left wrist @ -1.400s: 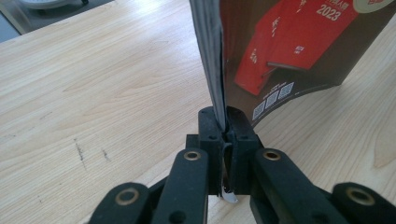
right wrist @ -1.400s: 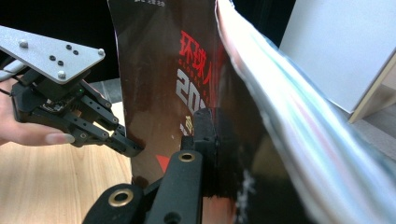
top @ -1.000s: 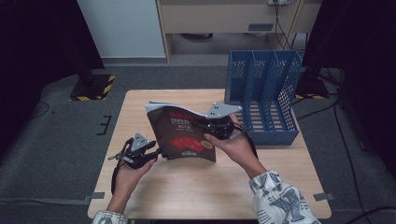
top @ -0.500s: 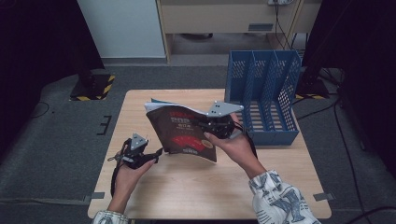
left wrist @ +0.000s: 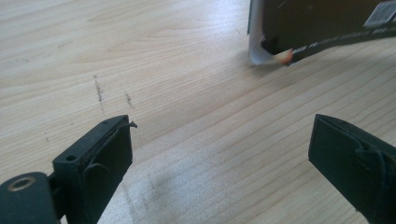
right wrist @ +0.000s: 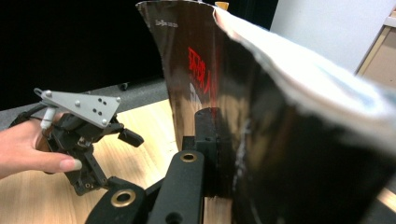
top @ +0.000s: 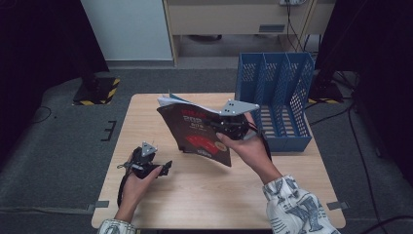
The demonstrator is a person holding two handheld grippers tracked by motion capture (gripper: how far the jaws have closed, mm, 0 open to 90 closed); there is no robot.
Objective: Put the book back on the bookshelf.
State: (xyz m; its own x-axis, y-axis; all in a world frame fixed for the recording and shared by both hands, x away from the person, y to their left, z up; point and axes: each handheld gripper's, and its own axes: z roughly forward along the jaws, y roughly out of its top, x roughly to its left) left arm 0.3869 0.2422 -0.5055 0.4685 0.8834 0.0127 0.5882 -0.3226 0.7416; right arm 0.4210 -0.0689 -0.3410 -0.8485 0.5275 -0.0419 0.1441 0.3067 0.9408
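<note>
The wooden bench (top: pixel 195 195) carries a blue file rack (top: pixel 280 97) with upright slots at its far right corner, and no book or paper can be made out in the slots that show. The dark-covered magazine (top: pixel 195 134), printed with red lettering, is held up clear of the bench near its centre, just left of the rack, tilted with its pages fanning along the upper edge; in the left claw's view its lower corner (left wrist: pixel 273 53) hangs close over the wood. The right claw (top: pixel 234 127) is clamped on the magazine, one black jaw pressed flat against the glossy cover in its own view. The left claw (top: pixel 163 169) rests low over the bench, apart from the magazine; its jaws have just been opening and now stand wide with nothing between them but bare wood. By this showing, the lift and the handover to a single claw are done; carrying the magazine across and lowering it into a slot of the rack appears to remain.
</note>
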